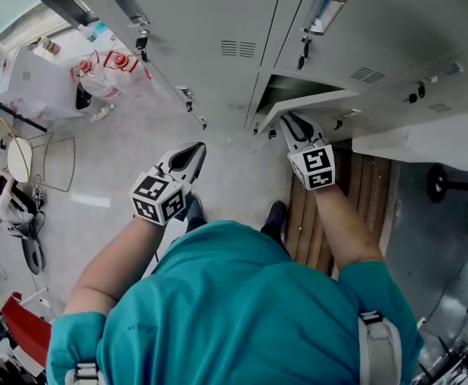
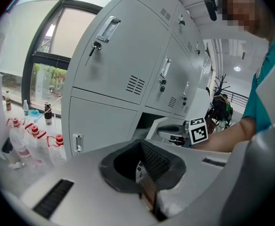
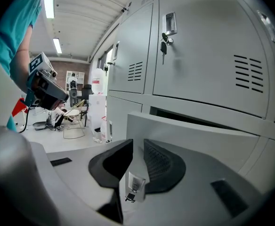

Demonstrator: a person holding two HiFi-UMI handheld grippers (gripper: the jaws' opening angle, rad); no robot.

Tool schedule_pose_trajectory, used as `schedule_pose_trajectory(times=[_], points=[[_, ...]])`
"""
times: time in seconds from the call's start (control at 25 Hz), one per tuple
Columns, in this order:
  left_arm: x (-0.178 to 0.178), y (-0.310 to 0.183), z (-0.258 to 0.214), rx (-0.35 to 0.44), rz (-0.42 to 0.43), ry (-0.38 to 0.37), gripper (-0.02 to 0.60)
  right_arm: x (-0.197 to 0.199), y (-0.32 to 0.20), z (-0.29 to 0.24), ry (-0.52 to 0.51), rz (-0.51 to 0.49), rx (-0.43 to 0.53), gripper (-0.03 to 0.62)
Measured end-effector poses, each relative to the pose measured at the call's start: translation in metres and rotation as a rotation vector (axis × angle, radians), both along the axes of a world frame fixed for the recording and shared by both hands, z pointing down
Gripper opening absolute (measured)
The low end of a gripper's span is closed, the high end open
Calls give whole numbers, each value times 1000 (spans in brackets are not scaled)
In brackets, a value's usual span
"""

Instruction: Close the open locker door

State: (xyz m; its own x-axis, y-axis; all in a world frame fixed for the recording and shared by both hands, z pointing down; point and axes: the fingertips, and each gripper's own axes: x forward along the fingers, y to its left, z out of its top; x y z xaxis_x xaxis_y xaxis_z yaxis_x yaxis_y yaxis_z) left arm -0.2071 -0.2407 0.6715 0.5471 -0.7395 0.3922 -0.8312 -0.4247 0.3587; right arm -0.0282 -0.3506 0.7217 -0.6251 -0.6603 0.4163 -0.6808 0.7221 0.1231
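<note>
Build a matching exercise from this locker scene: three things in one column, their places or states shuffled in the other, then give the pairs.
1. open locker door
2. left gripper
3. red-capped bottles

a. on the floor by the window
b. jaws together, holding nothing
c. its edge between the right gripper's jaws

Pairs: 1-c; 2-b; 3-a

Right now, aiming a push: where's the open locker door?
Head view, centre-right: the open locker door juts out, its edge between the fingers of the right gripper.
</note>
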Motion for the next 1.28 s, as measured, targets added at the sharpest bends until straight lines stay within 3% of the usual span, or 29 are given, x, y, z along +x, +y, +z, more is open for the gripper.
schedule_pose_trajectory(times=[0.92, 1.04, 1.08, 1.28], points=[[-36, -11, 9, -17, -69, 6, 3, -14, -70, 7, -51, 130, -2, 58], [-39, -13, 11, -21, -74, 8, 3, -16, -83, 7, -47, 148, -1, 46], [-40, -14, 12, -22, -76, 9, 3, -18, -86, 8, -39, 142, -2, 2], [-41, -19, 12, -22, -82, 17, 3, -32, -86, 13, -15, 110, -10, -2]])
